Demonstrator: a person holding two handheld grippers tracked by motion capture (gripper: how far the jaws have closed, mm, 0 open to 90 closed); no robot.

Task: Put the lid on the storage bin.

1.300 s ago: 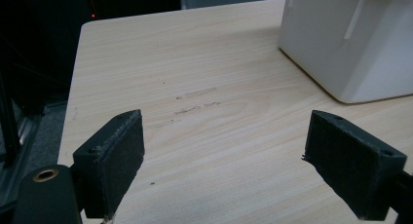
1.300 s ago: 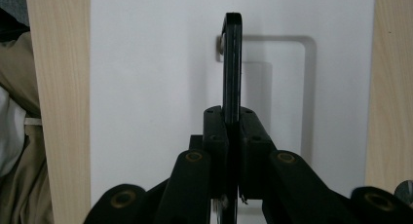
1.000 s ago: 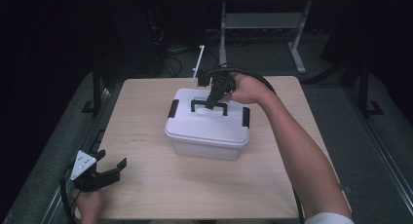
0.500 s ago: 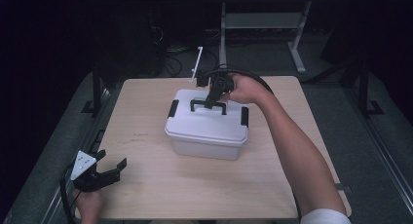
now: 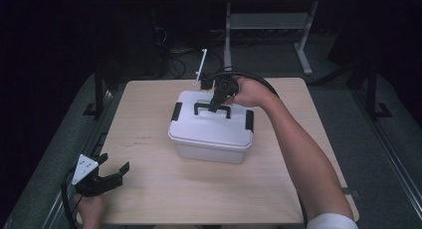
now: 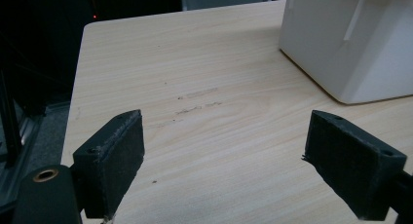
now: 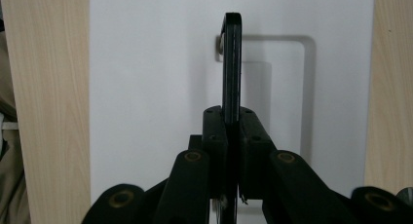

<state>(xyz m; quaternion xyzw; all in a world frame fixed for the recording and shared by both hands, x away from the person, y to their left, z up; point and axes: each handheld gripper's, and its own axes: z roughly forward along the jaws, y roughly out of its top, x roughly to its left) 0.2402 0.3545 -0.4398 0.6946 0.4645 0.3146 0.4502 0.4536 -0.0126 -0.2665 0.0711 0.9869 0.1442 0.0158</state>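
White lidded storage box point(image 5: 211, 132) sits mid-table, a bit toward the far side, with its black handle point(image 5: 213, 108) standing up on the lid. The handle's long axis runs left-right across the lid. Right gripper point(image 5: 217, 100) comes in from the far right and is clamped on that handle — in the right gripper view the jaws are pressed flat on either side of the thin black bar point(image 7: 232, 63), no gap. Grip looks about centred on the bar, so a straight-up pull should probably lift the box level, or swing the lid if the black side latches point(image 5: 176, 111) are undone; can't tell their state. Left gripper point(image 5: 110, 173) rests at the near left corner of the table point(image 5: 149, 189), well apart from the box — jaws spread wide, nothing between them, box corner point(image 6: 350, 44) to its far right. Right hand is clearly the working one.
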